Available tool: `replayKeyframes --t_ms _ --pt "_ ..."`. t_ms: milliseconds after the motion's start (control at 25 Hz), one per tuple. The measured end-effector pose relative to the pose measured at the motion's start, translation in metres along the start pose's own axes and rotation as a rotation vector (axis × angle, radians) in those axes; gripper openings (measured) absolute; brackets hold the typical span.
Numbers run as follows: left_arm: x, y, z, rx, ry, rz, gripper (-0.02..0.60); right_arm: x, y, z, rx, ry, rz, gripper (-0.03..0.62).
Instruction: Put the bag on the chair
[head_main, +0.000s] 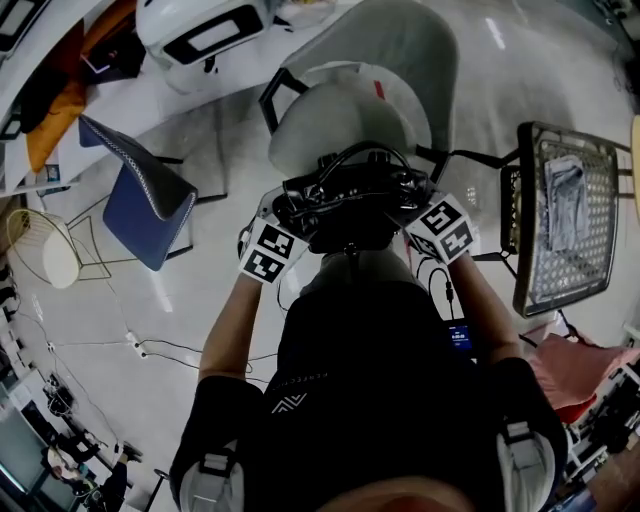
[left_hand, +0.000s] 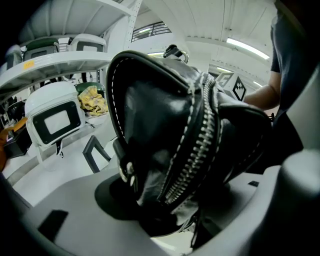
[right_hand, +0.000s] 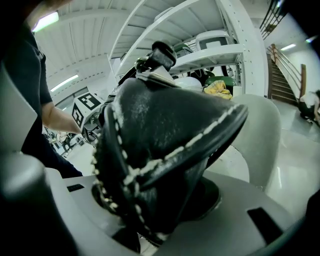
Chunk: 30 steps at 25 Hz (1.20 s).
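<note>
A black leather bag (head_main: 352, 203) with white stitching and a zip hangs between my two grippers, just above the seat of a light grey shell chair (head_main: 400, 60). My left gripper (head_main: 285, 232) is shut on the bag's left end. In the left gripper view the bag (left_hand: 185, 145) fills the space between the jaws. My right gripper (head_main: 425, 222) is shut on the bag's right end. There, in the right gripper view, the bag (right_hand: 160, 150) is pinched at a stitched corner. The chair's seat (head_main: 330, 125) shows just beyond the bag.
A blue chair (head_main: 145, 205) stands to the left and a black mesh chair (head_main: 570, 215) holding a grey cloth to the right. White shelving with white boxes (head_main: 200, 35) runs along the far left. Cables (head_main: 140, 345) lie on the floor. The chair's back (right_hand: 260, 135) rises close by in the right gripper view.
</note>
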<state>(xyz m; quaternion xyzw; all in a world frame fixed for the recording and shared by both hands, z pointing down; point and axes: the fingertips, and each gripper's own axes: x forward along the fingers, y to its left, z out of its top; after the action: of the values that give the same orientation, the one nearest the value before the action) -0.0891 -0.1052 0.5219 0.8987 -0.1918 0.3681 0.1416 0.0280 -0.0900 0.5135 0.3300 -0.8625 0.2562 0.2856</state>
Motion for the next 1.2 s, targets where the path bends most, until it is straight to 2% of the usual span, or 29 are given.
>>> replayKeyframes --t_ms 680,960,1200 --pt "0.044 0.062 0.003 -0.178 0.029 0.139 0.302 0.063 -0.073 0.031 -0.107 0.069 0.163 0.193" --pt "0.064 0.087 -0.006 -0.242 0.023 0.172 0.304 0.093 -0.095 0.038 -0.162 0.115 0.205 0.193" --pt "0.073 0.11 -0.016 -0.267 0.026 0.182 0.305 0.12 -0.106 0.046 -0.203 0.143 0.241 0.193"
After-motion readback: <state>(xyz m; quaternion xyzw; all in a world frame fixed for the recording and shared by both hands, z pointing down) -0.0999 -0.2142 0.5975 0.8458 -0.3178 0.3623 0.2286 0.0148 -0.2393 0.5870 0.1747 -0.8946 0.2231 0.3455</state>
